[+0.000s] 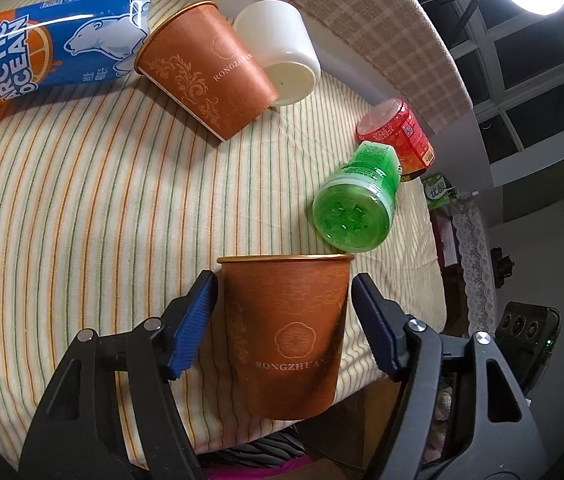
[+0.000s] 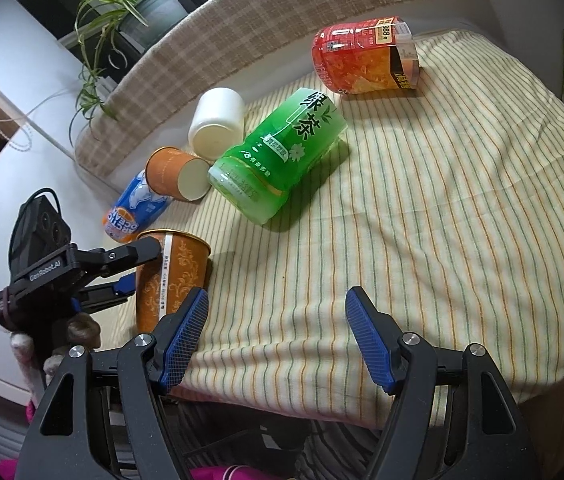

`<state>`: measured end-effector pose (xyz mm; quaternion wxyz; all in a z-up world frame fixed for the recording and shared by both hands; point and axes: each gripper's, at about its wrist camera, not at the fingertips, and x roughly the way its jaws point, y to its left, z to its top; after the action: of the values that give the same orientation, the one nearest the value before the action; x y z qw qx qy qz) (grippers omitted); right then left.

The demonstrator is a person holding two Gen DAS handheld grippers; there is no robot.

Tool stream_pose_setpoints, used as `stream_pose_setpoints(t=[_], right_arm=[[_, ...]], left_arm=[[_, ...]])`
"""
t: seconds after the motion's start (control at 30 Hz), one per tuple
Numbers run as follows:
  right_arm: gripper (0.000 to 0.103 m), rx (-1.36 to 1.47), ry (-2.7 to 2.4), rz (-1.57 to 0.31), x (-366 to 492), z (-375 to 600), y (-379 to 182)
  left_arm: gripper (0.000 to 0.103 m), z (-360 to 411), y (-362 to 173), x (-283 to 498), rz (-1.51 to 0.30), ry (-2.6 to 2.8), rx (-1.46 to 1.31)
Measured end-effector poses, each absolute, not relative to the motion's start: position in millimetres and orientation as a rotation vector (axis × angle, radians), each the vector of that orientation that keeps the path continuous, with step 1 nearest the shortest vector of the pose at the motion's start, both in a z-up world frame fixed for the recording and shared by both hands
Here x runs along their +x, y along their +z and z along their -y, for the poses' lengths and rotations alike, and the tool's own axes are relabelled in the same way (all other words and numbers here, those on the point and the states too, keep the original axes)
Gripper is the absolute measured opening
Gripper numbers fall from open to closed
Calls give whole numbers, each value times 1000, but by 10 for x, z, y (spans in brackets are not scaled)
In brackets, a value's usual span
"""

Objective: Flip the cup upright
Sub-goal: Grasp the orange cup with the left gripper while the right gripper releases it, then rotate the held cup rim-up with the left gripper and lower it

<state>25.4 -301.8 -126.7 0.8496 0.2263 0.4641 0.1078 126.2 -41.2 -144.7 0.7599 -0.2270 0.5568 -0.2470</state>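
Note:
An orange paper cup [image 1: 288, 336] with a gold rim stands upright near the table's front edge, between the fingers of my left gripper [image 1: 284, 328]. The jaws are open, with a small gap on each side of the cup. The same cup [image 2: 169, 280] shows in the right wrist view, with the left gripper [image 2: 121, 272] around it. A second orange cup [image 1: 205, 70] lies on its side at the back; it also shows in the right wrist view [image 2: 175, 176]. My right gripper [image 2: 275, 340] is open and empty over the striped cloth.
A white cup [image 1: 277, 50] lies on its side beside the second orange cup. An Arctic Ocean can [image 1: 53, 52], a green tea bottle [image 2: 277, 152] and a red bottle [image 2: 366, 56] lie on the striped tablecloth [image 2: 422, 208]. A checked cushion [image 2: 241, 28] borders the back.

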Motion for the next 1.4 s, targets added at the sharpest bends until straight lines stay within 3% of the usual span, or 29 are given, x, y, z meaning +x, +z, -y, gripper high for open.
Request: stream_pose_setpoints(t=[0.27,0.4,0.63,1.4], right_arm=[[71,475,223,-980,245,3010,-1262],[71,471,220,-976,239,3007,-1248],[71,465,207,-972,224,3022,-1235],[71,467,205,-982,242,2997,-1271]], left_arm=[[66,429,-1455,1271,-1206,-537,-487],[73,445,-1497,1298,-1222,-537,-496],[68,478,-1487,1278,-1214,-555,-500],[67,629,-1009,971,-879,-373,-146]])
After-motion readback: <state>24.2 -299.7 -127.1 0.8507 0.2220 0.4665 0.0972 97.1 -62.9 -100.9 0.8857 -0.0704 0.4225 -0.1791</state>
